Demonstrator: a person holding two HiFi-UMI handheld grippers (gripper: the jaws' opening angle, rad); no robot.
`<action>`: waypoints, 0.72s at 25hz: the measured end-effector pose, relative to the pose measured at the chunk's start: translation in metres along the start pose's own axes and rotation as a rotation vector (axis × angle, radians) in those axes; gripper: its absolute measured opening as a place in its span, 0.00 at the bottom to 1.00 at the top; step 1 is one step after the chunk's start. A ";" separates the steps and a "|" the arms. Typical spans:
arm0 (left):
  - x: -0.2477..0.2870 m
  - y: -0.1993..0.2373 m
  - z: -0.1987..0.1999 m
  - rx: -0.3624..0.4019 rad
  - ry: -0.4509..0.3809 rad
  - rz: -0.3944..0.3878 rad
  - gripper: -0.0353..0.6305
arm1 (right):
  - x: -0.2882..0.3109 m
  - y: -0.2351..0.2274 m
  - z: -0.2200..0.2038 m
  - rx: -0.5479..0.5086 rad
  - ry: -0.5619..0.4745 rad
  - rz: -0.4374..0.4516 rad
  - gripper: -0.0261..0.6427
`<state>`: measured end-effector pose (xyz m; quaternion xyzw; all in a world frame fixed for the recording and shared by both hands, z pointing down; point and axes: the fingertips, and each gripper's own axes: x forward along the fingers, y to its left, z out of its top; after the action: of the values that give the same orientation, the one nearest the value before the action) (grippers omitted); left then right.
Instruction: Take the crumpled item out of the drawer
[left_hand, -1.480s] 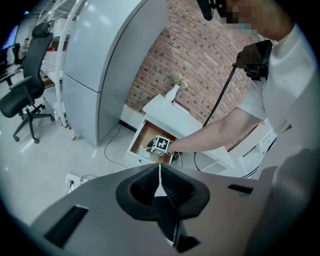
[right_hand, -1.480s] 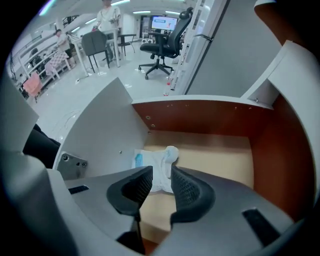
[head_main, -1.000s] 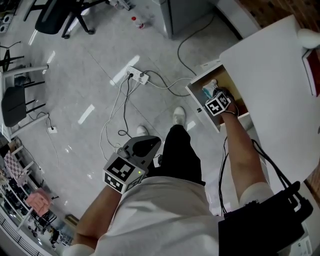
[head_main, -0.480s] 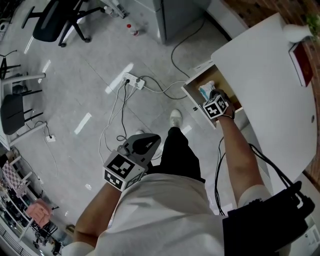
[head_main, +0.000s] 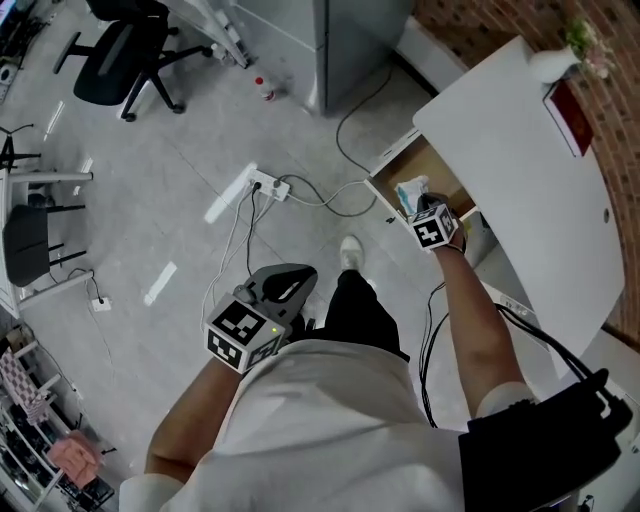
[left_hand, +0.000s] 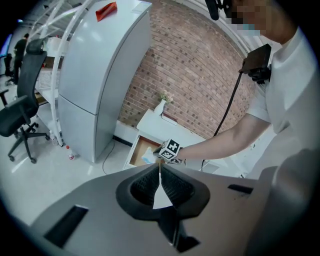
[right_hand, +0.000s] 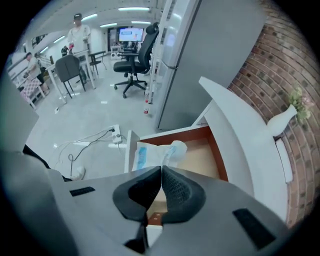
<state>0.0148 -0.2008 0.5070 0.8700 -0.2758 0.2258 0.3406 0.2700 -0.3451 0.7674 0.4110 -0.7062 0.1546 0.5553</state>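
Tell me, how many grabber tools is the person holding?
2. The left tool is held low by the person's hip, shut and empty. The right tool reaches into the open drawer of the white table, shut, seemingly pinching the crumpled item.

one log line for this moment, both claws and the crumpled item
stage: grasp | right claw: shut on edge of crumpled item | location: in open drawer | left claw: shut, empty, away from drawer

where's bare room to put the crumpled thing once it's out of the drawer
The white desktop is mostly bare from the open wooden drawer back to the white vase and red book. Inside the drawer, only the floor behind the crumpled white-and-blue packet is free; its front is crowded.
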 end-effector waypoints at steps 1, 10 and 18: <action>-0.011 -0.002 -0.001 0.010 -0.009 -0.001 0.09 | -0.013 0.007 0.002 0.013 -0.008 0.002 0.08; -0.097 -0.034 -0.022 0.111 -0.074 -0.020 0.09 | -0.134 0.093 0.015 0.089 -0.094 0.051 0.08; -0.173 -0.057 -0.063 0.122 -0.122 -0.015 0.09 | -0.231 0.179 0.016 0.123 -0.163 0.097 0.08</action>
<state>-0.0914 -0.0640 0.4217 0.9033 -0.2752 0.1865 0.2710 0.1352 -0.1510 0.5944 0.4208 -0.7573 0.1904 0.4618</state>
